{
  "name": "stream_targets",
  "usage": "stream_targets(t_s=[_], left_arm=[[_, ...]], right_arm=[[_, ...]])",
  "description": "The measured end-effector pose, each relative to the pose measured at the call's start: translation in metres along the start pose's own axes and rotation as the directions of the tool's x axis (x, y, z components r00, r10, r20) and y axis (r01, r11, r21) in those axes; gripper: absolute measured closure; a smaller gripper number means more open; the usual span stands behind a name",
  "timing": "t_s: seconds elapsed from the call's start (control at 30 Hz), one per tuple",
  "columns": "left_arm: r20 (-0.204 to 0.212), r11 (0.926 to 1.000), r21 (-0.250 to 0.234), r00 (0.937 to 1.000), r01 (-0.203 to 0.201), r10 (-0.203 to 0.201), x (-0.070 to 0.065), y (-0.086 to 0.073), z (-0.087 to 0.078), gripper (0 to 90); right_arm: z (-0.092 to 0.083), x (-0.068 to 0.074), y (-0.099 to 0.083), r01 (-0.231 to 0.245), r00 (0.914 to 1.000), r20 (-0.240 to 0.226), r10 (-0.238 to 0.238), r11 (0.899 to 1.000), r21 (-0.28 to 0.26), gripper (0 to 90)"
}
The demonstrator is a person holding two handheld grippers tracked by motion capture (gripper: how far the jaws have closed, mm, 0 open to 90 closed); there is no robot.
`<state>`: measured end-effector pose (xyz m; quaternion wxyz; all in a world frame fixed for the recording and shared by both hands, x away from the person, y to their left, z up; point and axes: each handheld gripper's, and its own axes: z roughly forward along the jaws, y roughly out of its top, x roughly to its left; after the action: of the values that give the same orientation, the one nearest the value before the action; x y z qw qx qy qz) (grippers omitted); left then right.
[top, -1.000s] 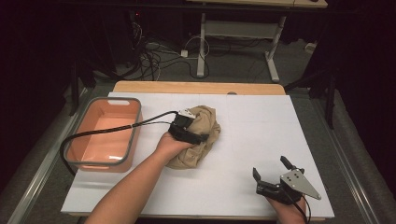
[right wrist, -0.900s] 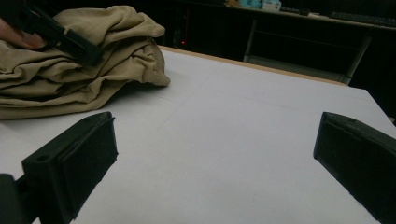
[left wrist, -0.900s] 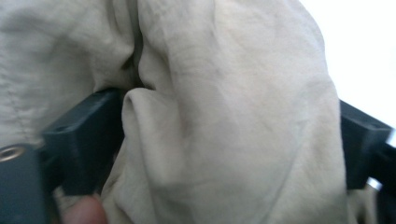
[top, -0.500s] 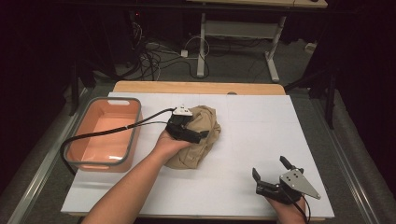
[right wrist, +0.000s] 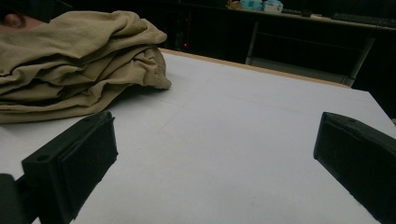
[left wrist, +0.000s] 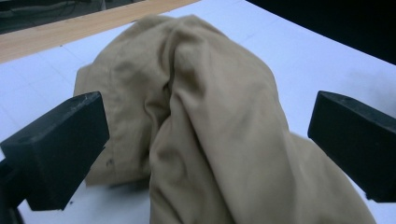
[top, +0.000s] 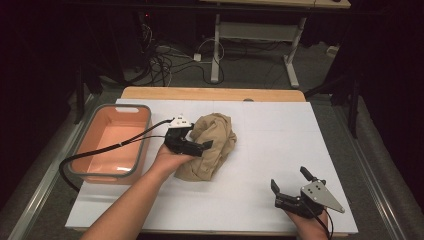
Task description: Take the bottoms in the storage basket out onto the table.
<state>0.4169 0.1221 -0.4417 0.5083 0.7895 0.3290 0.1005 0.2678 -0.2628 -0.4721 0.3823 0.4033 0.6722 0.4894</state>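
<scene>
A crumpled tan cloth (top: 210,147) lies in a heap near the middle of the white tabletop (top: 280,135), just to the right of a pink tub (top: 112,142) that sits at the tabletop's left side. The left gripper (top: 197,146) is at the cloth's left edge, pointing toward it, and its fingers have just been opening; they now stand wide. In the left gripper view the cloth (left wrist: 205,126) rises between the two black fingers (left wrist: 60,149), its folds close in front of them, and bare gaps show on both sides, so neither finger presses on the fabric. The left finger sits near the cloth's flatter lower edge, while the right finger is well clear of the bulging fold, with white tabletop visible between them. The right gripper (top: 292,182) rests at the near right corner of the tabletop, well apart from the cloth, and its fingers are also spread wide with nothing between them. From the right gripper view the cloth (right wrist: 74,65) lies far off to the upper left, beyond the left finger (right wrist: 74,163), with open tabletop in front.
</scene>
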Motion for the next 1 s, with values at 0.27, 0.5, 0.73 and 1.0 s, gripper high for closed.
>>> stream_targets(t_s=[0.27,0.5,0.73,1.0], left_arm=[[-0.023,0.9961,-0.075,0.9986,0.047,-0.048,-0.004,-0.032,-0.029,0.0],[0.002,0.9939,-0.094,0.9983,0.058,-0.058,-0.014,-0.063,-0.051,0.0],[-0.025,0.9968,-0.080,0.9997,0.004,-0.006,-0.028,-0.089,-0.070,0.0],[-0.028,0.9949,-0.101,0.9996,0.006,-0.009,-0.046,-0.109,-0.093,0.0]], right_arm=[[0.001,0.002,0.000,0.003,1.0000,-0.007,-0.003,1.000,0.007,0.3],[0.001,0.005,-0.001,0.004,0.9998,-0.017,-0.004,1.000,0.008,0.3],[0.001,0.008,-0.001,-0.001,0.9997,-0.025,0.002,1.000,0.006,0.4],[0.000,0.012,0.000,-0.007,0.9994,-0.035,0.007,1.000,-0.007,0.3]])
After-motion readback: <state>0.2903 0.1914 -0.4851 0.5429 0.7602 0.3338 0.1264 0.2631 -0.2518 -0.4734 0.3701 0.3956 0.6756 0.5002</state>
